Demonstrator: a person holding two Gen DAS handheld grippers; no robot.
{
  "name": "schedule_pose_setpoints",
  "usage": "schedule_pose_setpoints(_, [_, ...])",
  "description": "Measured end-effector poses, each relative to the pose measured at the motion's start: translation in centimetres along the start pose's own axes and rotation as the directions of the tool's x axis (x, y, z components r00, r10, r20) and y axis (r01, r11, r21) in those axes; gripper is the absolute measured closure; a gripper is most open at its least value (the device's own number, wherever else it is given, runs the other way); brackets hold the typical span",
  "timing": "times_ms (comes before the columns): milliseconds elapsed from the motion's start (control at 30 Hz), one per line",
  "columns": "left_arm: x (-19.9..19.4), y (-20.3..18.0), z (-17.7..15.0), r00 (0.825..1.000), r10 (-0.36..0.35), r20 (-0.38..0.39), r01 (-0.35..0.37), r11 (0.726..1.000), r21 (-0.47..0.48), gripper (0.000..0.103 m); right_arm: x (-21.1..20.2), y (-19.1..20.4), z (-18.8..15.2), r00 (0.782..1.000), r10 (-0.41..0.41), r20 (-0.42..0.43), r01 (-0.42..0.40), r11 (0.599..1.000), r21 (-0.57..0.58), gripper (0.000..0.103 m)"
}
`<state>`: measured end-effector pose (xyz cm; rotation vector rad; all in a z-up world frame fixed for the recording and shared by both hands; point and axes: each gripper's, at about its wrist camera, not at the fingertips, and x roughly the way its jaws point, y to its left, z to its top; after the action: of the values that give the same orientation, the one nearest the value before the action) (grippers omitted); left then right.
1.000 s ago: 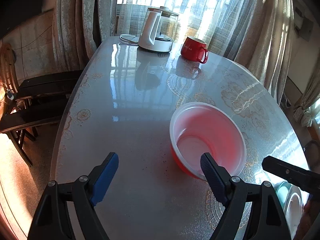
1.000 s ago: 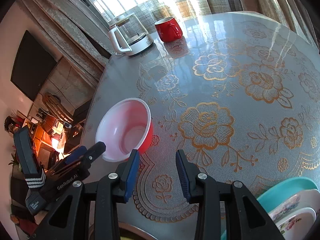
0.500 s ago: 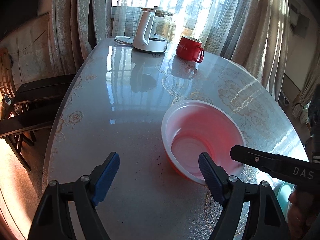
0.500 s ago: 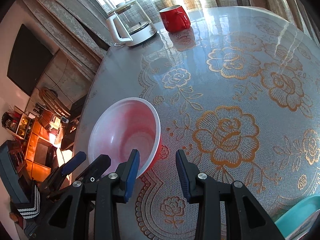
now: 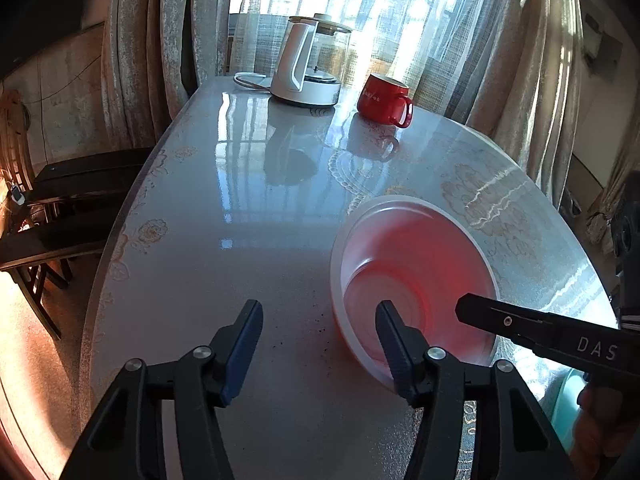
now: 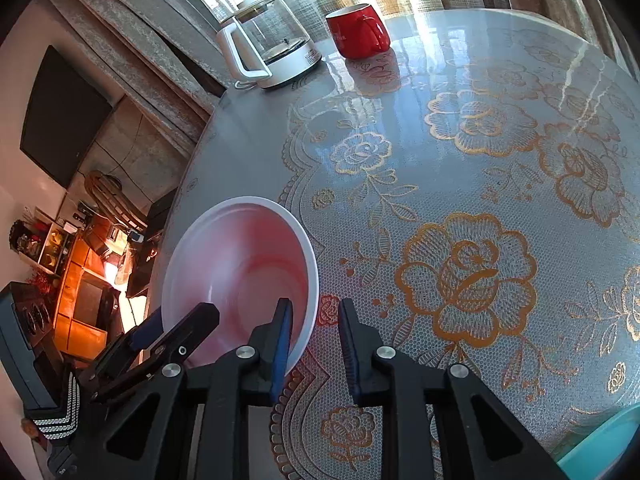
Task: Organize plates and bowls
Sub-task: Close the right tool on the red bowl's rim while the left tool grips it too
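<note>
Bowl (image 6: 240, 264) rim between right tongs (image 6: 314, 344)

Sunlit window (image 5: 352, 4) w/ sheer curtains (image 5: 500, 60), dark chairs (image 5: 60, 216) at left, black wall panel (image 6: 60, 120).

The left gripper (image 5: 320, 338) pointed steeply down, its two black fingers tipped with blue pads (image 5: 244, 354). Its jaws had just been closing but stood apart, the right-hand finger over the bowl's (image 5: 416, 264) near rim and the left-hand finger over bare table; neither pad pressed on the rim. The right gripper (image 6: 314, 334) also tilted downward, its jaws having just been closing to a narrow gap, one finger inside the bowl's rim and the other outside, not visibly pinching it. Part of a hand (image 5: 600, 420) showed at the left view's lower right edge.
</note>
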<state>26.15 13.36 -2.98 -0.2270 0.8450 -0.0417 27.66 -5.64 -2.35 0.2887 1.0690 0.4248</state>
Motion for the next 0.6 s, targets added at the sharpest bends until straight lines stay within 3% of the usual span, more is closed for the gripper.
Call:
schedule_pose_setpoints(400, [0.4, -1.2, -0.7, 1.000, -0.030, -0.002, 0.030, 0.997, 0.066, 0.086, -0.3, 0.3, -0.3, 0.999, 0.033, 0.000, -0.033, 0.999, -0.003, 0.090])
schedule_pose_setpoints(600, [-0.1, -1.6, -1.0, 0.999, -0.046, 0.017, 0.044, 0.995, 0.091, 0.088, -1.2, -0.2, -0.7, 0.999, 0.037, 0.018, -0.037, 0.999, 0.016, 0.090])
